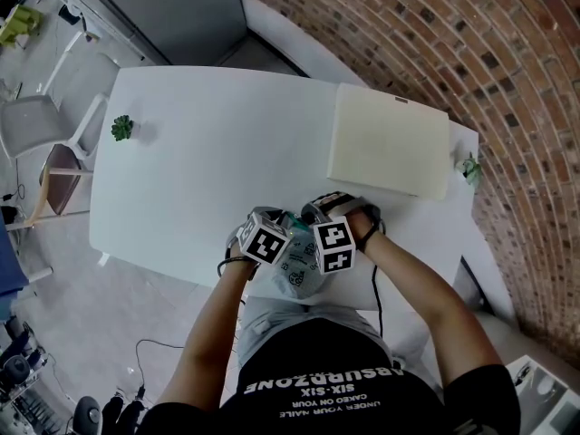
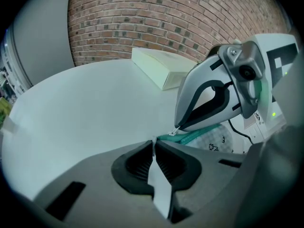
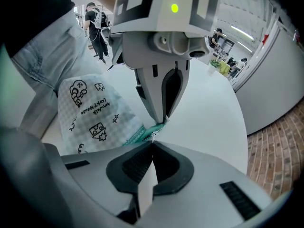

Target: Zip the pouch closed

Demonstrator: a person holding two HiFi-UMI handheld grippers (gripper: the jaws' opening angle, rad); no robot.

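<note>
- The pouch [image 3: 92,113], white with little printed doodles, sits at the near edge of the surface [image 1: 208,170], its body sagging towards the person's lap.
- Its teal zip band [image 3: 137,133] is the top edge, and it runs straight across from one gripper to the other.
- In the head view, most of the pouch is tucked under the two marker cubes, so only the lower body shows.
- The left gripper [image 2: 154,143] has its jaws pressed together, pinching the end of that teal band.
- The right gripper [image 3: 152,142] has its jaws together too, nipping a tiny pale tab. It looks like the zip pull [image 2: 177,130], though it's too small to be sure.
- The gripper tips almost meet nose to nose, both angled steeply down.
- Both forearms reach in from the near edge, left hand [image 1: 237,243] and right hand [image 1: 362,225] close together.
- Further out, a cream box [image 1: 390,143] lies flat, and a small green plant [image 1: 121,128] sits at the far left.
</note>
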